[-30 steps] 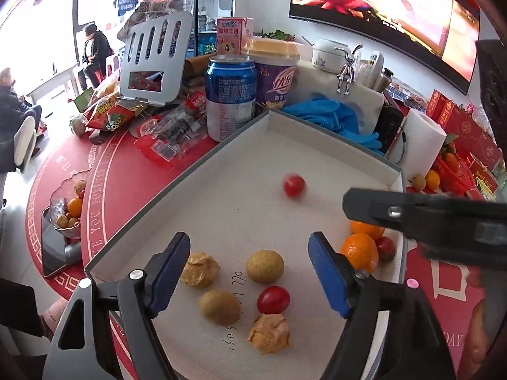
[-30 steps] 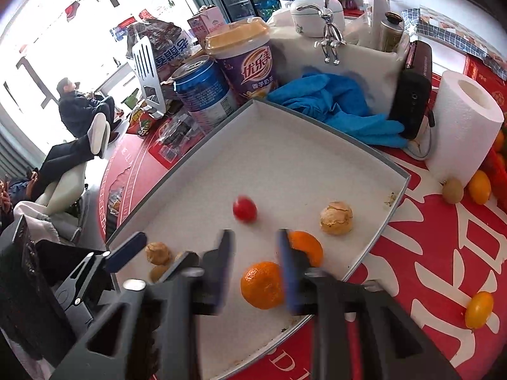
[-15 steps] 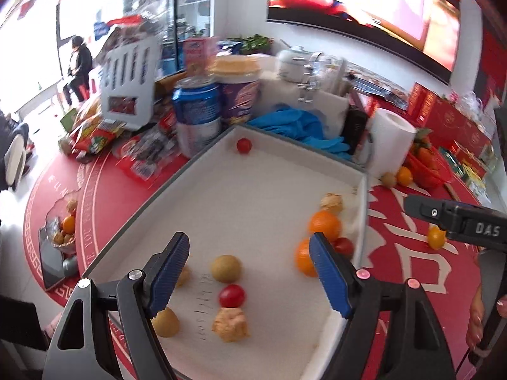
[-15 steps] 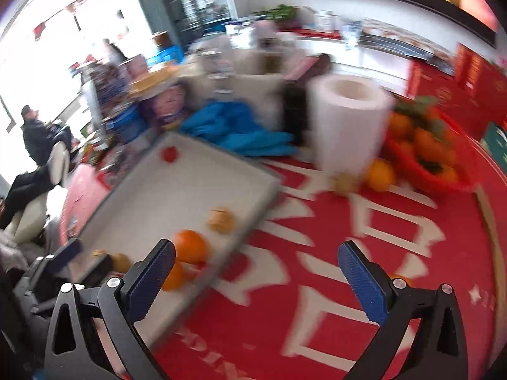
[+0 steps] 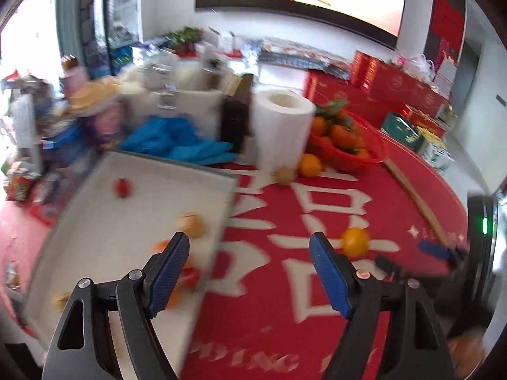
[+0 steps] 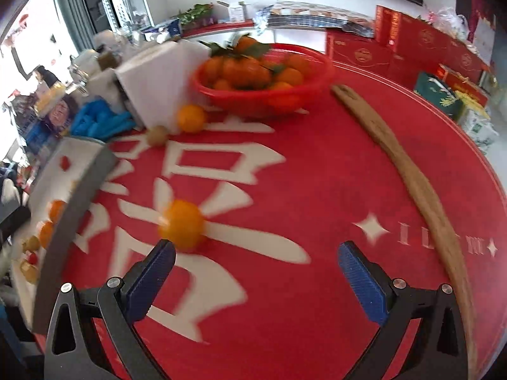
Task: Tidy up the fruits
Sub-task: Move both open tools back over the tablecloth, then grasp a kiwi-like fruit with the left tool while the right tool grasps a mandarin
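1. Both views have swung rightward off the tray since half a second ago; my right tongs, which were shut beside an orange in the tray a second ago, now hang wide and empty over the red tabletop
2. My left tongs are also wide, holding nothing, over the tray's right wall
3. Next target, I judge, is the loose orange on the tabletop; it sits just beyond my right tongs' left finger, not between the fingers
4. Two more strays, a second orange and a longan, lie near the paper roll, well apart from both tongs
5. Already in the tray: oranges, blurred brown fruit and a cherry tomato alone toward the far end
6. Risks from here: the orange is round on a flat cloth, so a finger landing on top or clipping its side would send it rolling, perhaps off the tabletop; I need to shift left until it is centred
7. Everything is blurred by motion, so closing before I slow down could miss
8. Carrying it back, the tray wall could catch the fruit if I come in low
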The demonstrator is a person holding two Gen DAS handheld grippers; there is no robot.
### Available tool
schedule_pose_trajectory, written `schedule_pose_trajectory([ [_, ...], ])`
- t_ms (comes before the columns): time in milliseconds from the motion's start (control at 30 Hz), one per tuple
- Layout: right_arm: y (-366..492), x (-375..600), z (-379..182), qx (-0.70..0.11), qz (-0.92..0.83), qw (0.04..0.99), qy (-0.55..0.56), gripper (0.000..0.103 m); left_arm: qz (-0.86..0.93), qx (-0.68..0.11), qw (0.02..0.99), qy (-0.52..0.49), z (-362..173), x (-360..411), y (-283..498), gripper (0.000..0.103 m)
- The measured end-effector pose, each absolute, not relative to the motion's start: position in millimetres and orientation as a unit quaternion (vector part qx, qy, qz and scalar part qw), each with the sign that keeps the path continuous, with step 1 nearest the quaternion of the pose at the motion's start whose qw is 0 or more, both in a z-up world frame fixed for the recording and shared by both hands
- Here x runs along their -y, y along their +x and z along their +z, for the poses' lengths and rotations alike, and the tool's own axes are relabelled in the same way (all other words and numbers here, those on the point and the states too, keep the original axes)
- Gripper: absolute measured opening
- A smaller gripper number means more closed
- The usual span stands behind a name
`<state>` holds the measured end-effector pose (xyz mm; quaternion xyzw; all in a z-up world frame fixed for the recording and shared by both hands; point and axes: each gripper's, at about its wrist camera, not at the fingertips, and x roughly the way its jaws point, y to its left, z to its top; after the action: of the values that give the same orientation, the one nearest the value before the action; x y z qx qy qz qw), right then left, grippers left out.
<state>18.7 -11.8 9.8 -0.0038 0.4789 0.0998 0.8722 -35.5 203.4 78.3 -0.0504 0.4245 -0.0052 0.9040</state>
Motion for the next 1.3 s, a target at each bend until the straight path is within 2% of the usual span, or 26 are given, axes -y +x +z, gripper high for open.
schedule_pose_trajectory([
  [300,-8,45,-8,-0.458,0.079,0.884,-0.044,0.103,0.019,-0.461,0.885,-0.063,41,-163,40,0.081],
  [733,-9,44,-6,-0.456,0.080,0.885,-0.044,0.103,0.089,-0.467,0.879,-0.034,11,-152,93,0.080],
  [800,-9,44,-6,-0.456,0.080,0.885,-0.044,0.103,0.092,-0.459,0.883,-0.027,11,-147,93,0.071],
  [867,-9,44,-7,-0.456,0.080,0.885,-0.044,0.103,0.072,-0.458,0.886,-0.030,14,-142,91,0.037],
  [900,-9,44,-6,-0.456,0.080,0.885,-0.044,0.103,0.070,-0.458,0.886,-0.024,13,-141,92,0.030],
  [1000,-9,44,-6,-0.456,0.080,0.885,-0.044,0.103,0.059,-0.457,0.888,-0.006,13,-138,79,0.030],
  [1300,-8,44,-7,-0.456,0.080,0.885,-0.045,0.103,0.051,-0.442,0.896,-0.010,14,-176,-38,0.030],
])
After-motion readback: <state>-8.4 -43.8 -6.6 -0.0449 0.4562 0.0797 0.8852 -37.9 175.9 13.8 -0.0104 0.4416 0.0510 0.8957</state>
